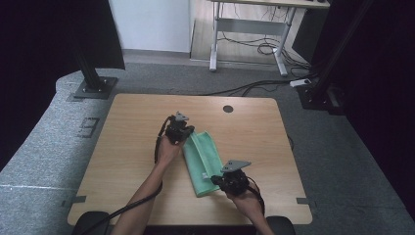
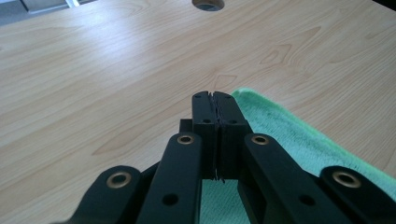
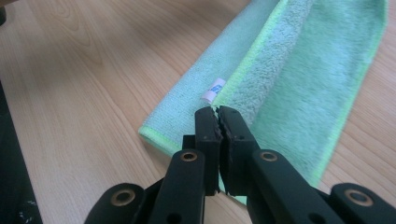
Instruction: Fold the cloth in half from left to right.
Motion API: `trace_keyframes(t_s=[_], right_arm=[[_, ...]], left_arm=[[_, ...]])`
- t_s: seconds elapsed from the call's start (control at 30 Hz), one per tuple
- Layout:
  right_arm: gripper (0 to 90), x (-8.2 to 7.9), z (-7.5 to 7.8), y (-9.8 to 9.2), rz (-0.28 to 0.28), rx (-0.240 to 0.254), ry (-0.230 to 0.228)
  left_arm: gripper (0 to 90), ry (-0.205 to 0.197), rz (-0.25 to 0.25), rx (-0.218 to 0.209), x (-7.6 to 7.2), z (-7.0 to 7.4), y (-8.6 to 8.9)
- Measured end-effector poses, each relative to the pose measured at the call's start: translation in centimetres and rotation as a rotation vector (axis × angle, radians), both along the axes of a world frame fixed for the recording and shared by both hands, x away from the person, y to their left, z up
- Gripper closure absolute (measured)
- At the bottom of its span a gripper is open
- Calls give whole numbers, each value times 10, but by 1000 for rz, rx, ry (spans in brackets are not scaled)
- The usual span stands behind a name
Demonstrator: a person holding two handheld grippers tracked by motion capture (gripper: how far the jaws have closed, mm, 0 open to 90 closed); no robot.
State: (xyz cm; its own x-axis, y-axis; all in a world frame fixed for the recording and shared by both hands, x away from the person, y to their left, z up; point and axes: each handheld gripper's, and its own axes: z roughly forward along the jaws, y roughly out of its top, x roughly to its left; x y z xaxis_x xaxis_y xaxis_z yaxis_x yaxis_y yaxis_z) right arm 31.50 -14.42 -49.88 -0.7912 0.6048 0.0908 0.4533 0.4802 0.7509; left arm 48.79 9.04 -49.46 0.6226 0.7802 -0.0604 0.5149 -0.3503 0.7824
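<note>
1. A green microfibre cloth [image 1: 202, 161] lies folded lengthwise near the middle of the wooden table [image 1: 127, 147], running from its far end by the left hand to its near end by the right hand.
2. The left claw [image 1: 187, 131] sits at the cloth's far end. In the left gripper view its jaws are pressed together, with the cloth [image 2: 299, 135] beside and beneath them; whether fabric is pinched between them I cannot tell.
3. The right claw [image 1: 219, 180] sits at the cloth's near end. In the right gripper view its jaws are pressed together over the folded edge of the cloth [image 3: 299, 79], just short of a small white label [image 3: 214, 90]; a pinch on the fabric cannot be confirmed.
4. A round cable hole [image 1: 228, 108] is set in the table near its far edge, well apart from the cloth.
5. Grey carpet [image 1: 44, 147] surrounds the table.
</note>
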Motion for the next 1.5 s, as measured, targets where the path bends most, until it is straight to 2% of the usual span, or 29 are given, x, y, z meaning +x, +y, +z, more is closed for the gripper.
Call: trace_keyframes(t_s=[0.2,0.37,0.63,0.83,0.87,0.9,1.0,1.07,1.17,1.2,1.27,1.3,1.33,1.37,1.43,1.5], right_arm=[[857,2,-2,-8,-21,-5,3],[857,5,-8,-12,-30,-29,24],[856,10,-17,-16,-49,-56,48],[854,12,-21,-18,-57,-65,54],[854,13,-21,-19,-59,-67,51],[851,13,-21,-20,-63,-70,51],[842,14,-21,-21,-70,-68,48],[826,14,-20,-23,-80,-65,43],[731,16,-16,-29,-112,-59,22],[731,16,-16,-29,-112,-59,22],[663,17,-15,-32,-139,-49,8],[585,19,-14,-36,-161,-39,-1],[585,19,-14,-36,-161,-39,-1],[538,20,-13,-38,-189,-26,-12],[512,21,-13,-39,-192,-25,-12],[461,23,-17,-38,-198,-34,-16]], left_arm=[[879,9,-17,14,6,-3,-13],[876,23,-34,53,12,-12,-25],[870,41,-26,61,20,-27,-34],[832,33,-24,63,21,-30,-39],[802,30,-20,55,21,-29,-39],[712,19,-9,52,20,-27,-39],[563,2,4,43,20,-23,-37],[498,-14,13,38,19,-17,-36],[398,-36,18,28,17,-7,-32],[398,-44,20,17,15,-3,-31],[352,-55,21,8,12,2,-28],[315,-57,18,5,10,4,-27],[315,-53,14,2,8,5,-25],[289,-38,1,-7,3,5,-22],[266,-33,-6,-5,-1,3,-20],[237,-8,-21,-2,-10,-4,-16]])
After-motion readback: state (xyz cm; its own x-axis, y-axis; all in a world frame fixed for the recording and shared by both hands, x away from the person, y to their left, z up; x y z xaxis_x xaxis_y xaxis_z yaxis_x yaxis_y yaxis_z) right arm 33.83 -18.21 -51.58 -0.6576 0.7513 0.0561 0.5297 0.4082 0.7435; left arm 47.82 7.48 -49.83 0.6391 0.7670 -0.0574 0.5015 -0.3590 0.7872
